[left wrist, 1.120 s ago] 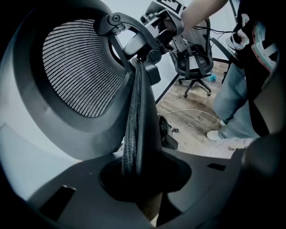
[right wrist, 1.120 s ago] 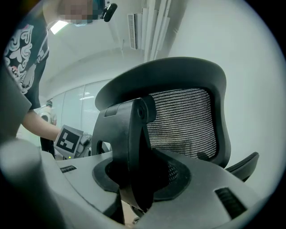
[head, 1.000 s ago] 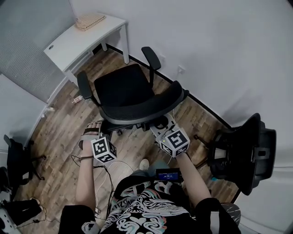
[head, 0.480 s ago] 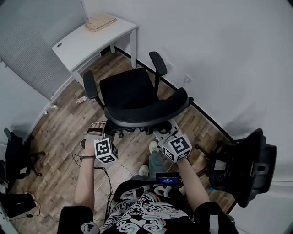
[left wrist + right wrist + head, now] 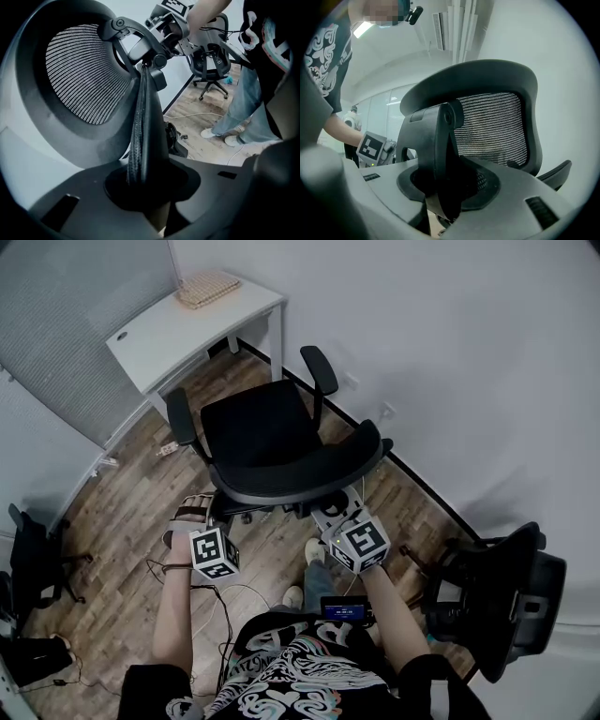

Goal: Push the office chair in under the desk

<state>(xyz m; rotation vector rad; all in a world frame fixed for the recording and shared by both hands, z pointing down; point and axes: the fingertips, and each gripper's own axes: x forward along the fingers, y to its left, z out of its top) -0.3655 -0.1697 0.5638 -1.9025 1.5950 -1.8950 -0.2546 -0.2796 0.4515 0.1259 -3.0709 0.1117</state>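
Far left: desk (image 5: 169, 334) stands beyond the office chair (image 5: 258, 427), off the seat's front-left corner. The seat faces it, and the chair is not yet under the top. Next, left gripper (image 5: 202, 514) is at the left end of the office chair's backrest. Its jaws are narrow and clamped on the backrest rim (image 5: 140, 136), which runs straight down between them. Then right gripper (image 5: 339, 514) is at the backrest's right end, jaws closed on the black back bracket (image 5: 436, 154) behind the mesh. Far right: second chair (image 5: 502, 582), well apart from the office chair.
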